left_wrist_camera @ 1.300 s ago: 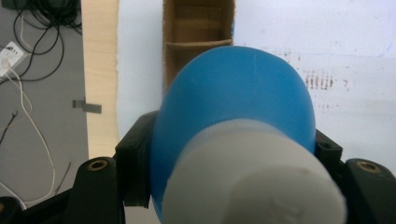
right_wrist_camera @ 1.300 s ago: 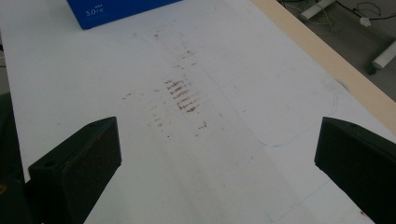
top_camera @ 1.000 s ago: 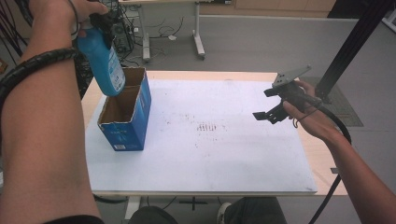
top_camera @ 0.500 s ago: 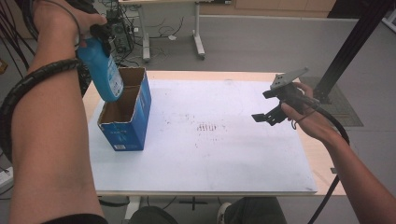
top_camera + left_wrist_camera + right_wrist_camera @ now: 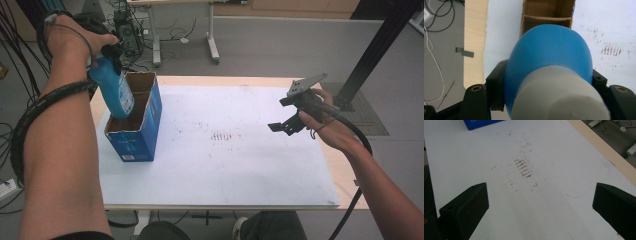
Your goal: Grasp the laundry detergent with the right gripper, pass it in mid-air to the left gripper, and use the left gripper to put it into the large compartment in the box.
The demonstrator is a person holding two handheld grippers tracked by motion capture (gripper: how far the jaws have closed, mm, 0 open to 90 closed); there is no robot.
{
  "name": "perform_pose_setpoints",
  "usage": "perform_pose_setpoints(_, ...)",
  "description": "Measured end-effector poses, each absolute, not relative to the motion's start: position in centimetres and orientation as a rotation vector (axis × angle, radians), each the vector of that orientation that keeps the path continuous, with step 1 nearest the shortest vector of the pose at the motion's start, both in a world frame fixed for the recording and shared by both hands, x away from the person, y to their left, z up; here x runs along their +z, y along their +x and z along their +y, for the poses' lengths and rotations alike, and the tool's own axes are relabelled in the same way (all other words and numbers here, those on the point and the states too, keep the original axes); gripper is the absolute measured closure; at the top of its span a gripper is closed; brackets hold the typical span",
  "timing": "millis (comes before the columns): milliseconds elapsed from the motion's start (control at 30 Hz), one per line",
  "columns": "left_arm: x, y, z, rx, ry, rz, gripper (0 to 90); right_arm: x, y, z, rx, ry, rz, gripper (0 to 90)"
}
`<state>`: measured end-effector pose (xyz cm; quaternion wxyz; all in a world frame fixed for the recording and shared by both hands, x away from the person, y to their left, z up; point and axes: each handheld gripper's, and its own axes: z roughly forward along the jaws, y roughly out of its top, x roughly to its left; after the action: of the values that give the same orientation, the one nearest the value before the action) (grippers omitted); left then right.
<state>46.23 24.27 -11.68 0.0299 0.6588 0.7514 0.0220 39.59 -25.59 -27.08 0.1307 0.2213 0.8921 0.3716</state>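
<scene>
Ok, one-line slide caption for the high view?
Left gripper lowers a blue bottle into the open box; right gripper waits open over the table.

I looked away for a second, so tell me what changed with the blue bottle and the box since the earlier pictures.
The left gripper, shut on the blue bottle, has carried it down and a little toward the person; its base now dips into the open blue cardboard box, where earlier it hung higher. Nothing was let go. The box, the white mat and the open right gripper kept their places.
</scene>
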Motion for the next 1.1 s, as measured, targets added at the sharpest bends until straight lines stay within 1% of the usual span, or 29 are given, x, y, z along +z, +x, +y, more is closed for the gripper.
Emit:
perform_pose_setpoints(267, -13.6, 46.4, 24.2, 0.053, 2.034, 2.311, 35.8, -27.1, 39.6, -25.3, 1.075, 0.636, 2.595, 0.4)
perform_pose_setpoints(933, -19.9, 47.0, 23.2, 0.005, 2.084, 2.284, 35.9, -27.7, 39.5, -25.0, 1.071, 0.639, 2.61, 0.4)
perform_pose_setpoints(1100, -21.2, 47.0, 23.1, 0.017, 2.106, 2.275, 35.9, -27.9, 39.5, -25.0, 1.069, 0.642, 2.611, 0.5)
